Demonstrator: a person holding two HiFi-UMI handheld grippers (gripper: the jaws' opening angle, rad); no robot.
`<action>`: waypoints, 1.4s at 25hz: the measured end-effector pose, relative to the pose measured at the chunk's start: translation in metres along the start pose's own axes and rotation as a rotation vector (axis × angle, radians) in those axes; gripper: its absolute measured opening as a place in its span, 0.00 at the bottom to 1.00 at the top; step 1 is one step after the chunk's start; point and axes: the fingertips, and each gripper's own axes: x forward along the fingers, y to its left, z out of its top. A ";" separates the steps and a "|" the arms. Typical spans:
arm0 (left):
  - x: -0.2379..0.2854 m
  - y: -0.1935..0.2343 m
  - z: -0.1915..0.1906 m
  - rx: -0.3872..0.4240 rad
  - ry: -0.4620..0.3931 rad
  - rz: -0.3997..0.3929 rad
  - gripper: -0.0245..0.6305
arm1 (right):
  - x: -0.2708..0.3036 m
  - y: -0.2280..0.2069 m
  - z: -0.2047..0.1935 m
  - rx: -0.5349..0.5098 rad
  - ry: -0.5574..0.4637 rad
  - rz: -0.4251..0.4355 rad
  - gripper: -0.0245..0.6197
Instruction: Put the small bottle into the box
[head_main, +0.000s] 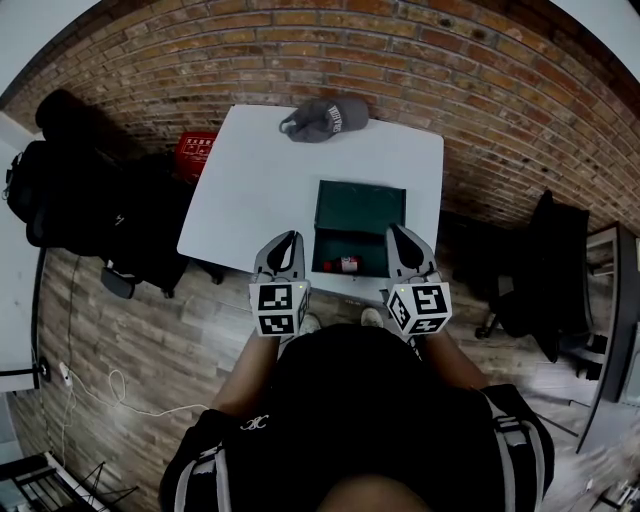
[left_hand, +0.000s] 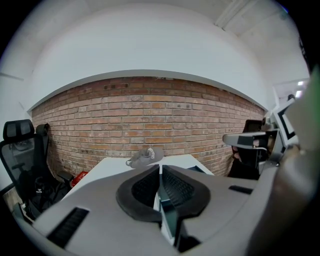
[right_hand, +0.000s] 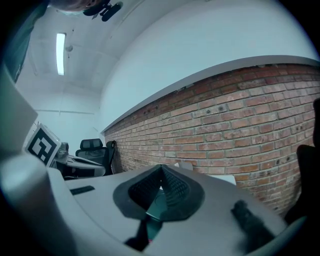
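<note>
— On the white rectangular surface, spotting a dark green open box toward the near right side.
— And the small bottle with the red body?
— Lying on its side inside that box, close against the near wall.
— Left gripper?
— Hovering just left of the box, fingers pressed together, gripping nothing.
— Same story for the right gripper?
— Yes, poised over the box's right edge, fingers closed tight, empty too.
— Anything else up there?
— Seeing a grey fabric cap at the far edge, well apart from the box. Also a red basket down on the wooden floor, beside the far left corner.
</note>
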 end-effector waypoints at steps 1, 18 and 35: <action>0.001 0.000 0.000 0.000 0.001 -0.002 0.08 | 0.001 0.000 0.000 0.001 0.000 0.007 0.08; 0.030 0.004 -0.009 0.015 0.062 -0.011 0.08 | 0.022 -0.019 -0.009 0.015 0.045 -0.010 0.09; 0.031 0.004 -0.001 0.006 0.038 -0.005 0.08 | 0.024 -0.015 0.001 -0.006 0.023 0.018 0.08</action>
